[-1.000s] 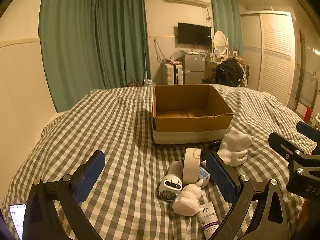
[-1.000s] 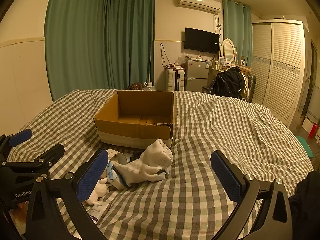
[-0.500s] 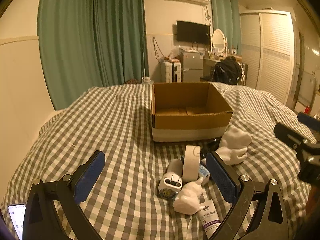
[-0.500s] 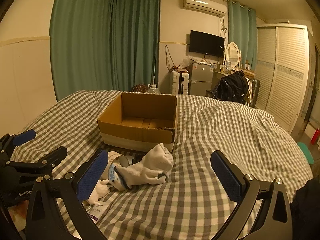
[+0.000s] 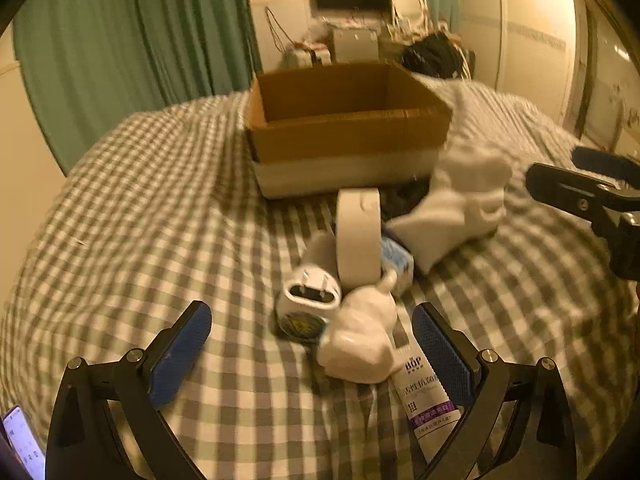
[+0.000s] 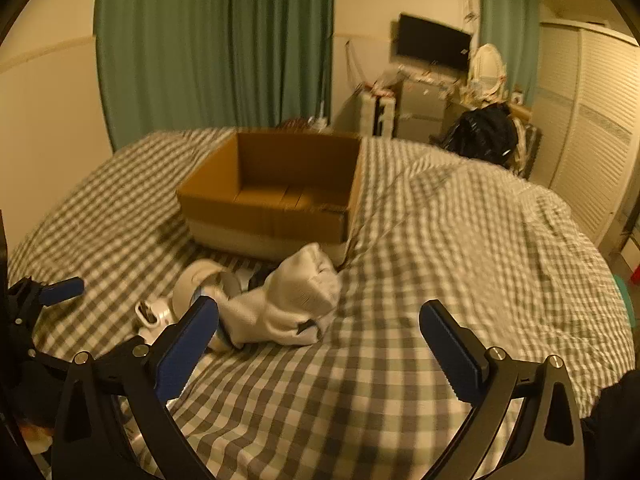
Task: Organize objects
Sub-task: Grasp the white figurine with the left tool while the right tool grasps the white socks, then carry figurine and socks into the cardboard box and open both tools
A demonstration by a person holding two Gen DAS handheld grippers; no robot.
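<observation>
While both grippers hang above the near part of the checked bedspread (image 5: 140,208), neither holds anything. Closest in the left wrist view, the left gripper (image 5: 312,344) has its blue-padded fingers (image 5: 180,352) spread wide, the pile of small things lying just beyond and between them. A white squeeze tube (image 5: 424,388) with a purple band lies nearest, beside the right-hand pad. Touching it is a lumpy white figurine (image 5: 360,344). Just behind that lies a white plug adapter (image 5: 310,298), prongs up, with a dark round thing under its near end, too blurred to name. A white roll of tape (image 5: 358,236) stands on edge behind the adapter, and a small blue-and-white packet (image 5: 398,260) shows to its right. Further right lies a crumpled white sock (image 5: 460,208), touching the pile.

Seen from the right wrist camera, the right gripper (image 6: 320,336) is likewise spread wide, its left pad in front of the sock's end.

Beyond the pile, toward the middle of the bed, an open cardboard box (image 5: 344,128) stands upright with nothing visible inside. Past the bed's far edge hang green curtains (image 6: 216,48), and a wall television (image 6: 434,44) sits above cluttered furniture.
</observation>
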